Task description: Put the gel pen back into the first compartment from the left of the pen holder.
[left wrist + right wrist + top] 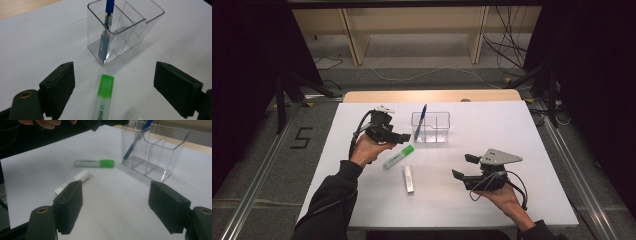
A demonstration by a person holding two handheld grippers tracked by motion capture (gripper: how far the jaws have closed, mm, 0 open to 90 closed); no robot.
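Above green highlighter (104, 97), left hand-held gripper (113, 85) open, empty

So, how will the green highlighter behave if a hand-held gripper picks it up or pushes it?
The green highlighter looks like stiff plastic, so it probably will not bend. Its smooth barrel may slip a little between pads. Lying flat on the white table, it looks somewhat flattened, so a push would likely make it slide or turn rather than roll.
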